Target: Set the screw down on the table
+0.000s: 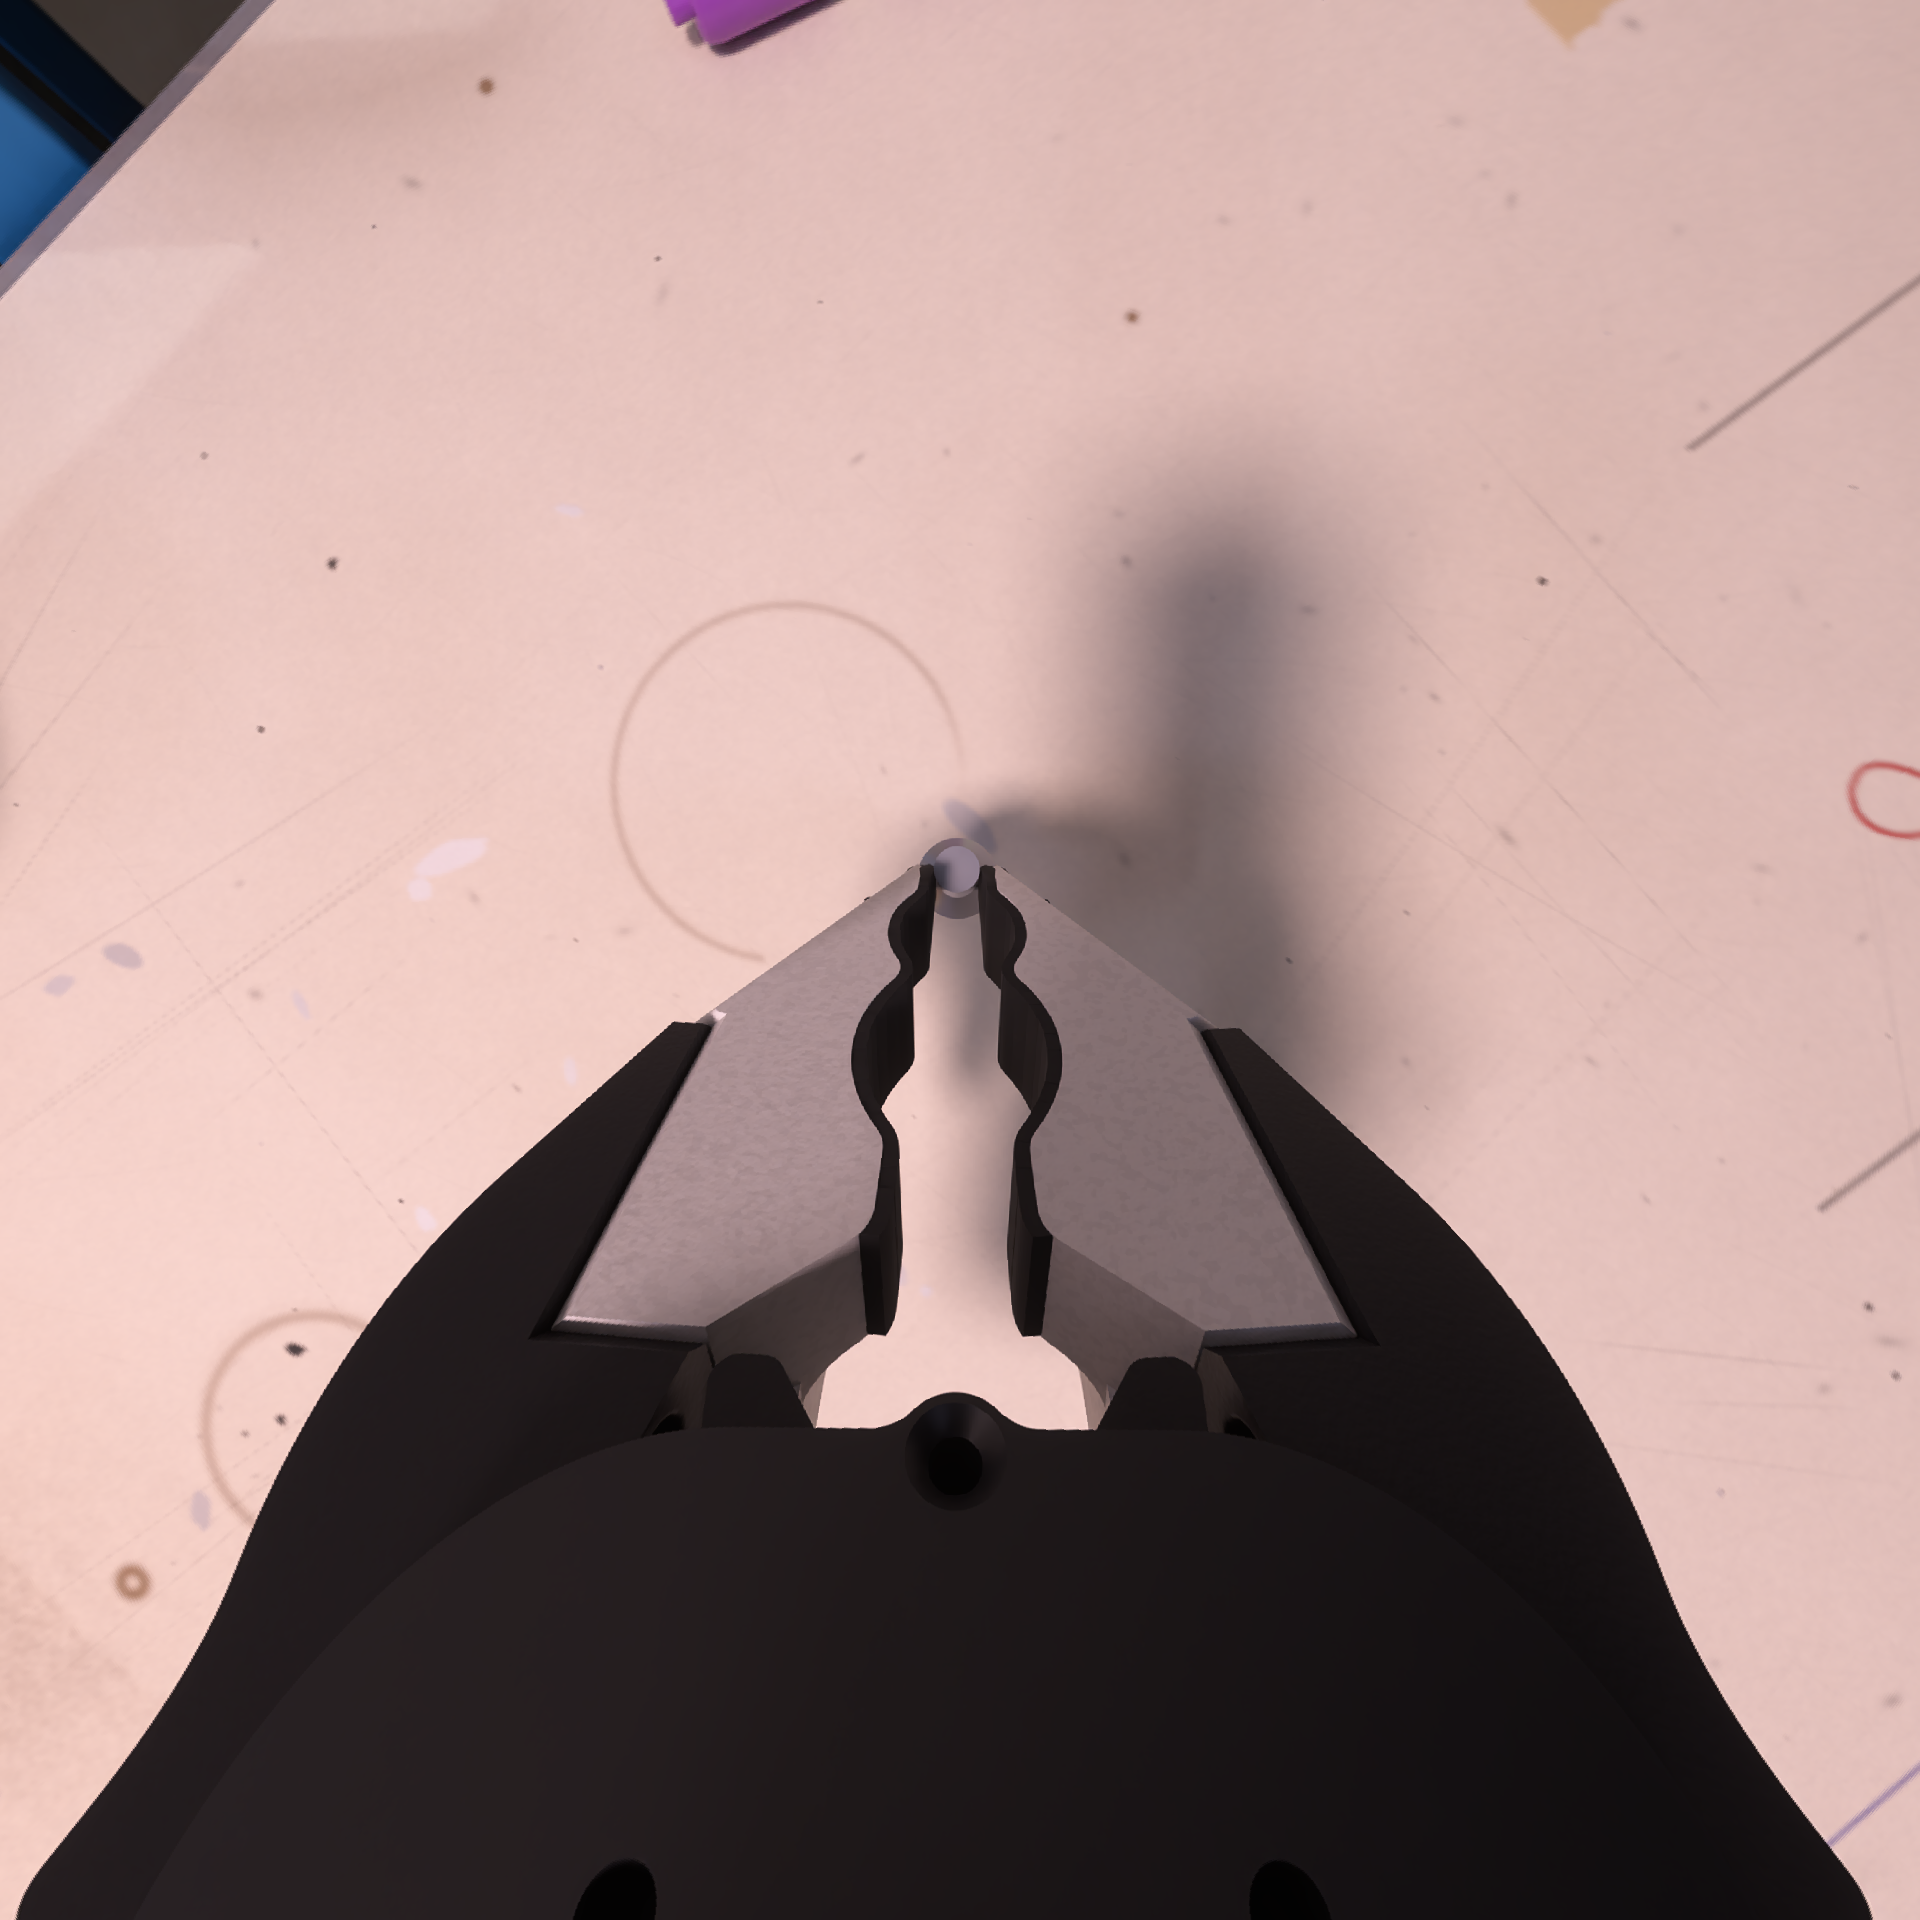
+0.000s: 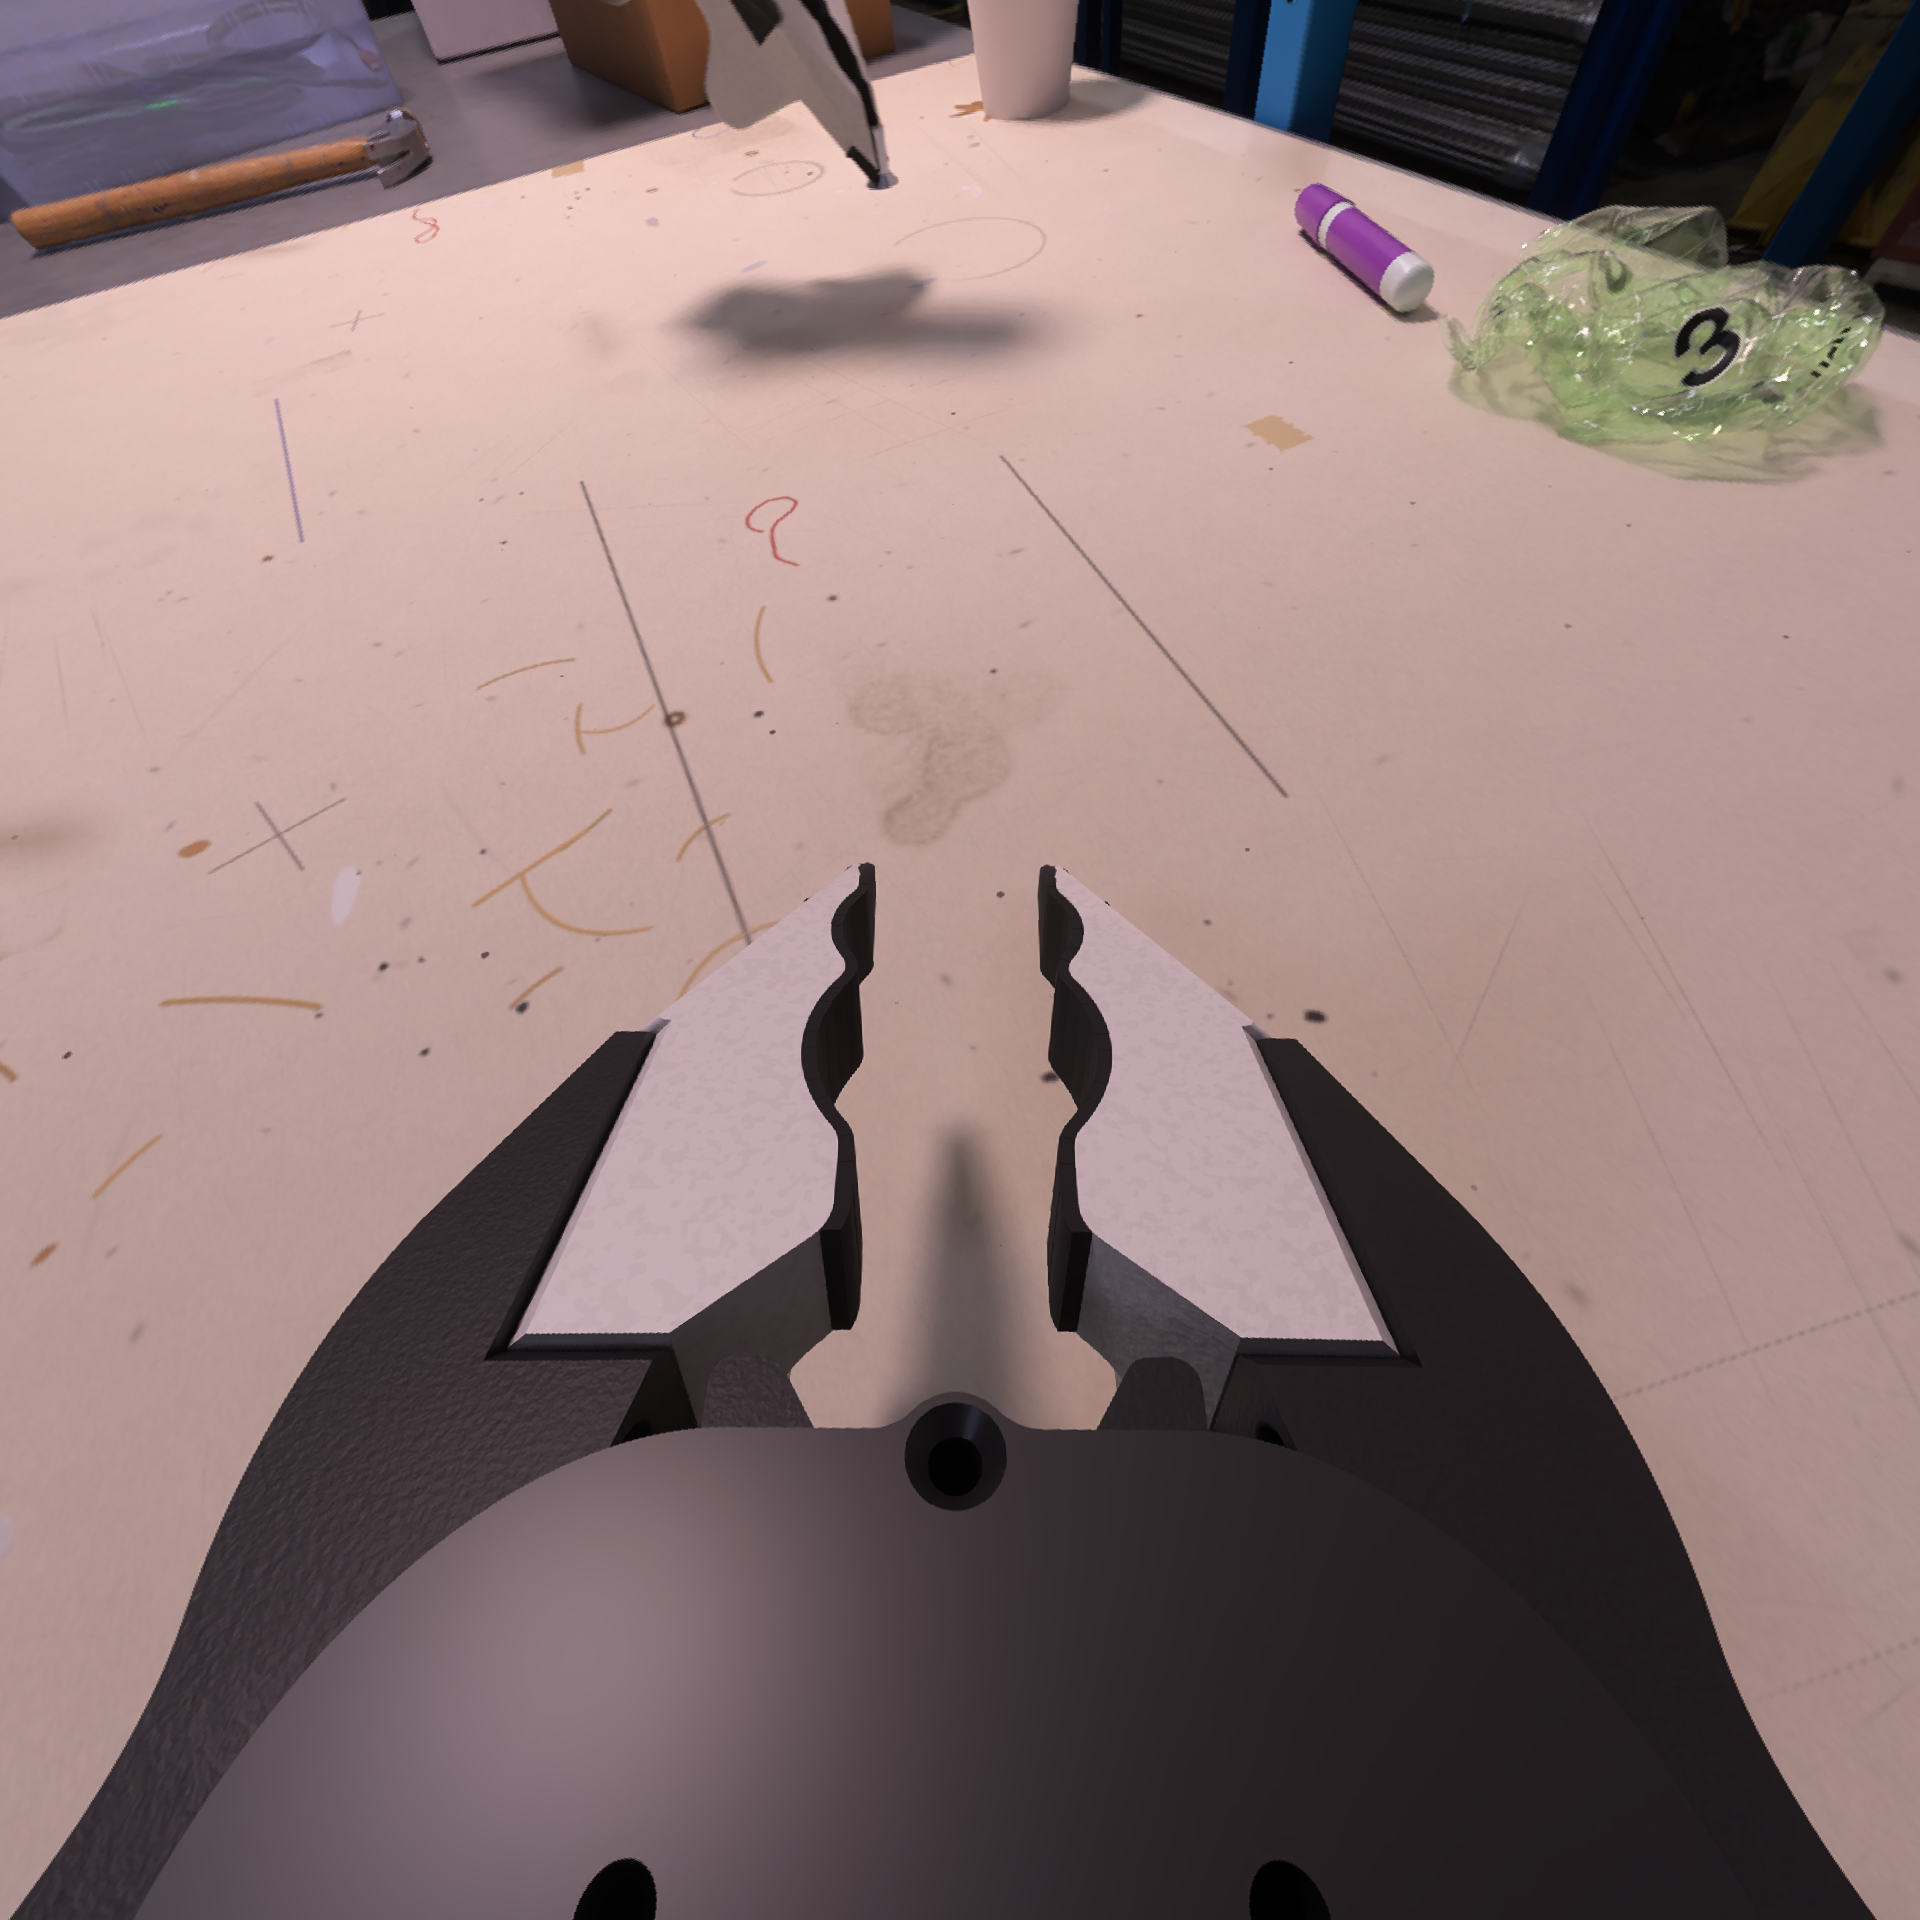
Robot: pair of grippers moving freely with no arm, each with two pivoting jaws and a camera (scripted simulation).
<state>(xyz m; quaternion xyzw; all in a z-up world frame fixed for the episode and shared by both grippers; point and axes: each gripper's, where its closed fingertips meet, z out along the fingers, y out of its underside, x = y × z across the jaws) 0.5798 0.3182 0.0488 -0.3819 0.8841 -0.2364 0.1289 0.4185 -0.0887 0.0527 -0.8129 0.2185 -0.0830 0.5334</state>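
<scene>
In the left wrist view my left gripper [image 1: 956, 871] points down at the pink table [image 1: 416, 468] and is shut on a small pale grey screw [image 1: 956, 864], seen end-on between the fingertips, at or just above the surface. In the right wrist view my right gripper [image 2: 956, 883] is open and empty, low over the table's near part. The left gripper also shows far off in that view [image 2: 871, 166], tilted tip-down close to the table, with its shadow on the table nearer to me.
A purple and white glue stick [image 2: 1361, 247], a crumpled green plastic bag [image 2: 1673, 343], a pale cup [image 2: 1023, 57], a brown box [image 2: 644, 52] and a wooden-handled hammer [image 2: 218, 182] lie at the far side. The table edge [image 1: 125, 177] runs top left.
</scene>
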